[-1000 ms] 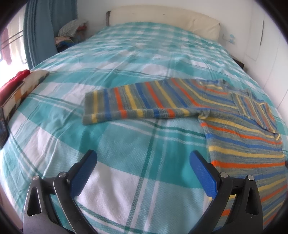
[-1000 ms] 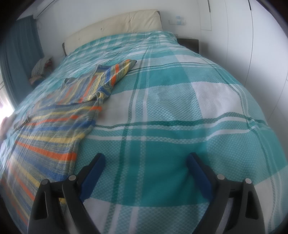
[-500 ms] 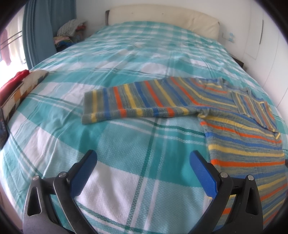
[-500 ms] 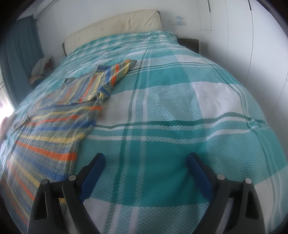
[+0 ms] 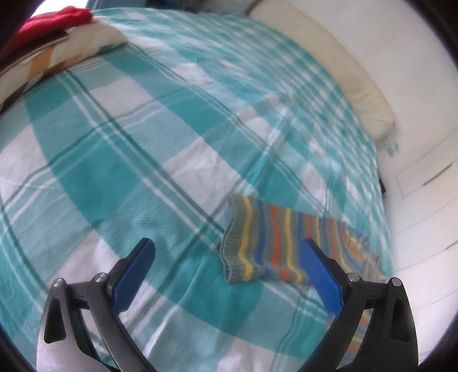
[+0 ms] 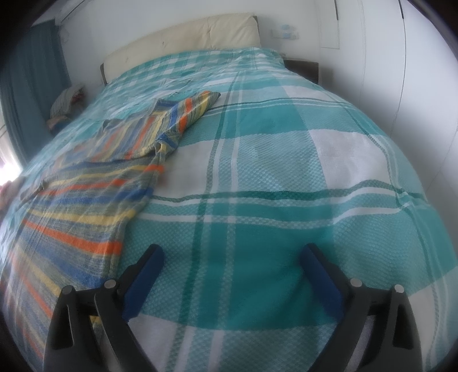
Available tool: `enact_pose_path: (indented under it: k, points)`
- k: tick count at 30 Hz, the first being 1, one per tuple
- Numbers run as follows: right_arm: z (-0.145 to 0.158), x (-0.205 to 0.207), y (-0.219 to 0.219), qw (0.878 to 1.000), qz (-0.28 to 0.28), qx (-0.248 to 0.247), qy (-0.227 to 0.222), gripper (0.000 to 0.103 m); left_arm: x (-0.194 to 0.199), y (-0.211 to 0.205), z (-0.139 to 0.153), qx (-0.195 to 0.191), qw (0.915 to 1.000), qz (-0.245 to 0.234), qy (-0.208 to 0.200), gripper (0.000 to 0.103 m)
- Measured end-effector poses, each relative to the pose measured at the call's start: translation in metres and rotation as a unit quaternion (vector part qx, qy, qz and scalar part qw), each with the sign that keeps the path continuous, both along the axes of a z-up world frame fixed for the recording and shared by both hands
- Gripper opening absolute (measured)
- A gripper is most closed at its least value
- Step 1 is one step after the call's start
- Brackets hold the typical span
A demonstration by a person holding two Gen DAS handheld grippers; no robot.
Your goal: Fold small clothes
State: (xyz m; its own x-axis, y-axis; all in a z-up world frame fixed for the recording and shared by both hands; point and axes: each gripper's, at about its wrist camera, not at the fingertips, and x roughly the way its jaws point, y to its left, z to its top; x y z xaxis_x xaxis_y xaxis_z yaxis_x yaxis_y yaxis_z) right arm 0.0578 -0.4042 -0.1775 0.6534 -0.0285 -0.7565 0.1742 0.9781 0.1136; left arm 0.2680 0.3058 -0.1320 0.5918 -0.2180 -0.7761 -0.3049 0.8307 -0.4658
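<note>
My left tongs (image 5: 226, 254) are hanging released over the open plaid bedspread (image 5: 120, 171), the striped sweater (image 5: 274, 246) sleeve's cuff lying between the tips, its long axis running rightward. My right tongs (image 6: 232, 257) are gaping over bare bedspread, the sweater's body lying left.

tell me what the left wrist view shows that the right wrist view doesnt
Only the left wrist view shows the cuff end of the sweater's sleeve, lying flat just ahead of the open left gripper, plus a red cloth on a patterned pillow at the far edge.

Only the right wrist view shows the sweater's body, its other sleeve folded across it, a teal curtain, and the open right gripper over bare cover.

Both show the striped sweater, the teal plaid bedcover and the cream headboard.
</note>
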Motion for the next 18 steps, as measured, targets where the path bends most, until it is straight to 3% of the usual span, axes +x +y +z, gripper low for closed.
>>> enact_pose_path:
  k: [3, 6, 7, 8, 9, 11, 13, 16, 18]
  points:
    - [0.000, 0.000, 0.000, 1.000, 0.000, 0.000, 0.000, 0.096, 0.032, -0.016, -0.017, 0.041, 0.9978, -0.027, 0.043, 0.082]
    - [0.000, 0.000, 0.000, 1.000, 0.000, -0.001, 0.000, 0.096, 0.053, -0.026, -0.035, 0.041, 0.9959, -0.041, 0.069, 0.074]
    - [0.000, 0.000, 0.000, 1.000, 0.001, -0.001, 0.000, 0.096, 0.057, -0.030, -0.036, 0.045, 0.9957, -0.041, 0.070, 0.066]
    - [0.000, 0.000, 0.000, 1.000, 0.001, -0.001, 0.000, 0.096, 0.060, -0.032, -0.035, 0.050, 0.9957, -0.043, 0.066, 0.045]
    - [0.000, 0.000, 0.000, 1.000, 0.001, -0.001, 0.000, 0.096, 0.064, -0.036, -0.033, 0.044, 0.9958, -0.052, 0.061, 0.005]
    - [0.000, 0.000, 0.000, 1.000, 0.001, -0.001, 0.001, 0.096, 0.071, -0.044, -0.019, 0.021, 0.9959, -0.076, 0.044, 0.002]
    - [0.001, 0.000, 0.000, 1.000, 0.001, -0.001, 0.001, 0.097, 0.075, -0.062, 0.012, 0.042, 0.9941, -0.100, 0.009, 0.001]
    - [0.001, 0.000, 0.000, 1.000, 0.001, -0.003, 0.002, 0.097, 0.078, -0.108, 0.072, 0.040, 0.9862, -0.155, -0.042, 0.001]
    - [0.001, 0.000, 0.000, 1.000, 0.002, -0.003, 0.004, 0.097, 0.079, -0.152, 0.110, 0.047, 0.9760, -0.200, -0.073, 0.001]
